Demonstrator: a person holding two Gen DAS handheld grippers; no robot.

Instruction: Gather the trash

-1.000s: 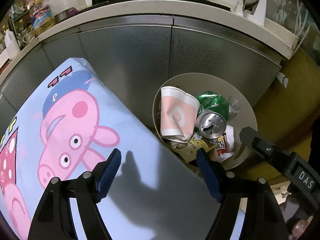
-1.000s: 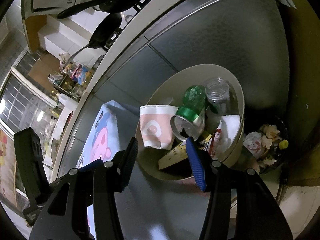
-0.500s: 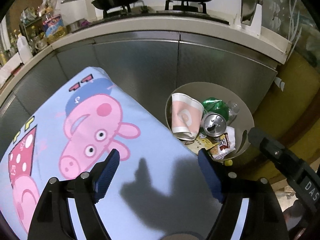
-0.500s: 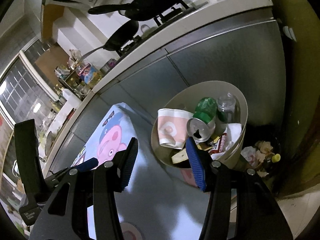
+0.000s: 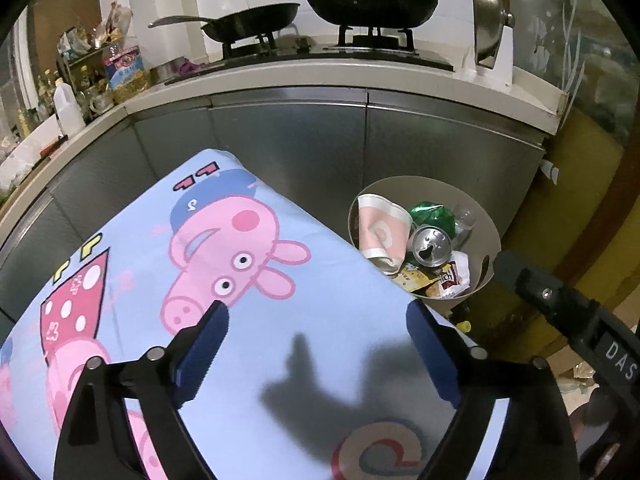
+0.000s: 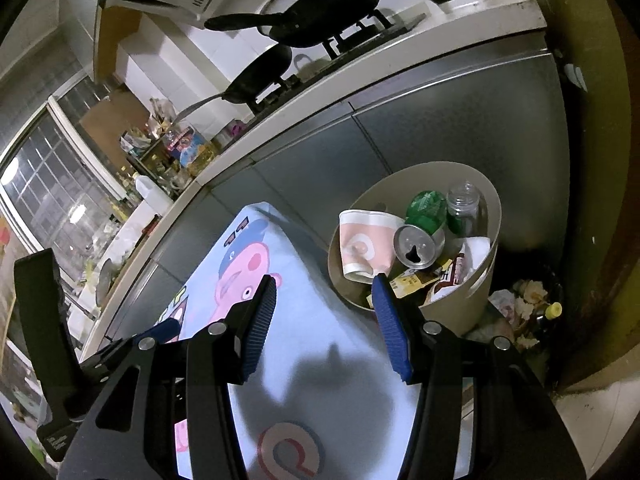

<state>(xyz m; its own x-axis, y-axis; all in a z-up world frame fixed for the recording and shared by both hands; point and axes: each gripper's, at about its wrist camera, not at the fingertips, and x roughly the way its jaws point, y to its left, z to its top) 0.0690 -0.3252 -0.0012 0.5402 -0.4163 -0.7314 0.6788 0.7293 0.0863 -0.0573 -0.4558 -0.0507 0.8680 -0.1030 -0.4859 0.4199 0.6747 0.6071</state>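
A beige trash bin (image 5: 486, 236) (image 6: 486, 280) stands on the floor by the steel cabinets. It holds a pink paper cup (image 5: 380, 232) (image 6: 360, 244), a silver can (image 5: 431, 242) (image 6: 416, 245), a green wrapper (image 5: 432, 212) (image 6: 427, 208), a clear bottle (image 6: 463, 200) and snack packets (image 5: 448, 278). My left gripper (image 5: 316, 344) is open and empty above the blue cartoon cloth (image 5: 240, 280). My right gripper (image 6: 324, 312) is open and empty, its right fingertip (image 6: 380, 292) in front of the bin's near rim.
The cloth-covered surface (image 6: 320, 344) fills the foreground. Steel cabinet doors (image 5: 360, 144) stand behind, with a stove and pans (image 5: 368, 0) on the counter. Loose rubbish (image 6: 524, 304) lies on the floor right of the bin. The other gripper's body (image 5: 580, 320) shows at right.
Both grippers have pulled back and up from the bin, which now looks smaller and farther. More of the cloth and the stove top are in view. Both jaws stay open.
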